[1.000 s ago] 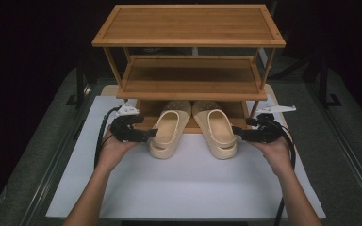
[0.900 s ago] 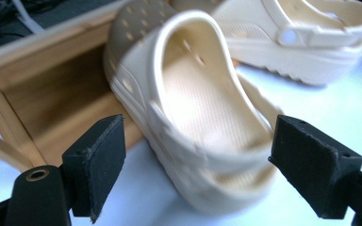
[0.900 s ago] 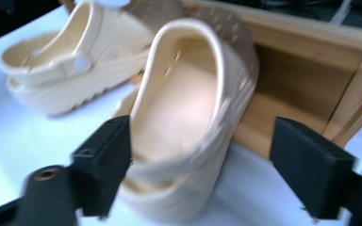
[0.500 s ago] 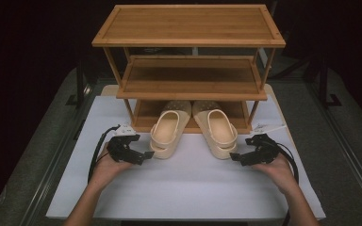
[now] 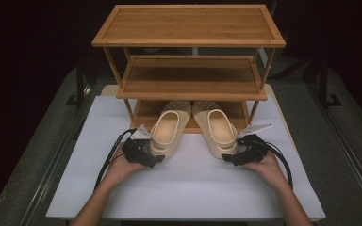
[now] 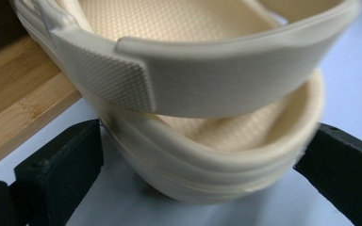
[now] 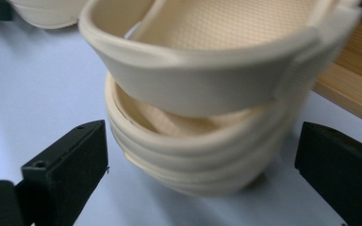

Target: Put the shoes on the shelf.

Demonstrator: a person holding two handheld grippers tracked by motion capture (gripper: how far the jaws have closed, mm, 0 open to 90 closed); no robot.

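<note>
Looking soft, light and bendy, each cream shoe (image 5: 166, 132) is best held at its heel; both grippers' jaws have just opened wide, holding nothing

Counts, placed relative to the rack (image 5: 188, 40): one wooden rack with three shelves (top, middle, bottom). Two cream clogs, the left clog (image 5: 166, 133) and the right clog (image 5: 219, 132), toes under the bottom shelf and heels out in front. Two grippers in front of the rack, the left gripper (image 5: 154, 157) and the right gripper (image 5: 231, 157), one behind each heel. One white mat (image 5: 193, 188) beneath the rack.
</note>
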